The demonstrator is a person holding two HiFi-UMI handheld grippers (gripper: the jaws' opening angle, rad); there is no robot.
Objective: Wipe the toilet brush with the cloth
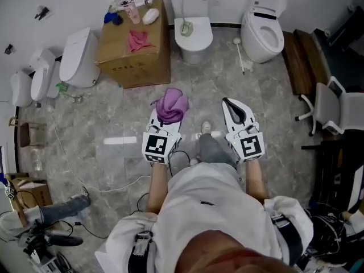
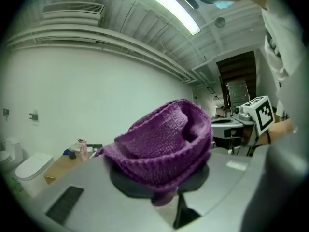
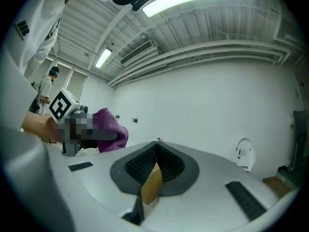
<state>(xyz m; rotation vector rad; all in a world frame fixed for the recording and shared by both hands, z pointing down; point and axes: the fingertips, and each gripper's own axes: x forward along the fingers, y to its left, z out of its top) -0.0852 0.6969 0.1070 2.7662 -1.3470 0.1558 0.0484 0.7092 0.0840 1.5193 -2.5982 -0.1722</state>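
A purple knitted cloth is bunched at the tip of my left gripper, which is shut on it; in the left gripper view the cloth covers the jaw tips. My right gripper is held level beside it, and its ribbed pads meet at the tip with nothing between them. A white long-handled toilet brush lies on the floor far ahead, between the two toilets. Both grippers are well short of it, above the marble floor.
A cardboard box ahead on the left carries a pink rag, bottles and small items. A white toilet and a second one stand by the far wall. More toilets stand at the left, an office chair at the right. Cables cross the floor.
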